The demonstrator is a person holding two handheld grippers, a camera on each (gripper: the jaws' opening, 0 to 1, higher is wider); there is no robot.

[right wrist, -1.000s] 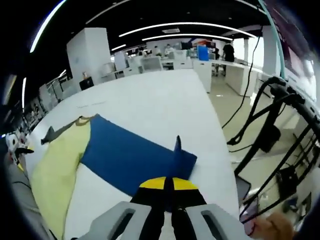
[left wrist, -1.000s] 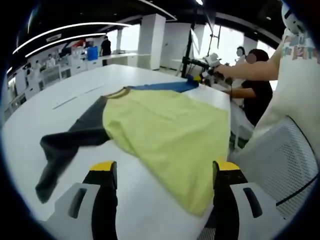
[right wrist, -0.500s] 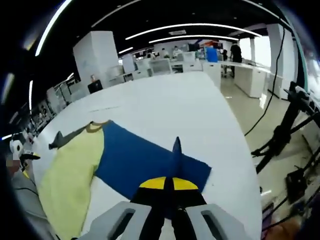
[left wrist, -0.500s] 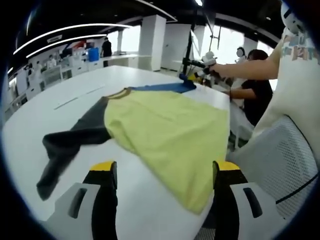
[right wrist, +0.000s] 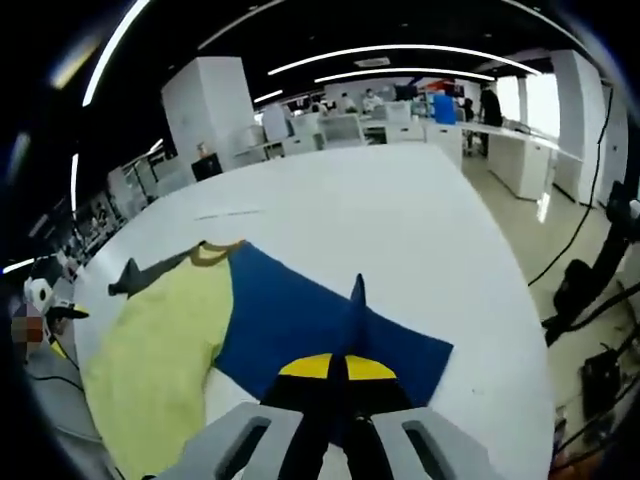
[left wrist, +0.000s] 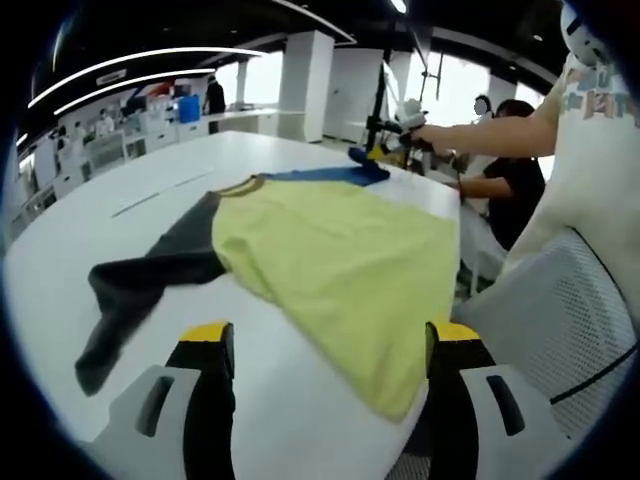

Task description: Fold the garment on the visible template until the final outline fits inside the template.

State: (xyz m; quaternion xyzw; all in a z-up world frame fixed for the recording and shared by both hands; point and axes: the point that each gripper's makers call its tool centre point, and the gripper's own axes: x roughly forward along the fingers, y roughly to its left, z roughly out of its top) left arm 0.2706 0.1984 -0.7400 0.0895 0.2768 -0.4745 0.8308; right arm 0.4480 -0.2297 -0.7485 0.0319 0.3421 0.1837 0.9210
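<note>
Blue sleeve [right wrist: 300, 320] drawn farther out, right hand-held gripper [right wrist: 335, 368] pinching it, left hand-held gripper [left wrist: 330, 345] wide apart.

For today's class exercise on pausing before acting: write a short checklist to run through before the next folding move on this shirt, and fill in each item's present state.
1. Right hand-held gripper shut on the blue sleeve: ok, jaws closed with a ridge of cloth pinched up.
2. Left hand-held gripper free to take hold: ok, jaws wide apart, nothing between them.
3. Shirt lies wholly on the table: not ok, the yellow hem reaches the table's near edge.
4. Grey sleeve flat: not ok, it lies twisted.
5. Template outline located: cannot tell, no clear outline shows.
6. Collar in sight: ok.
</note>
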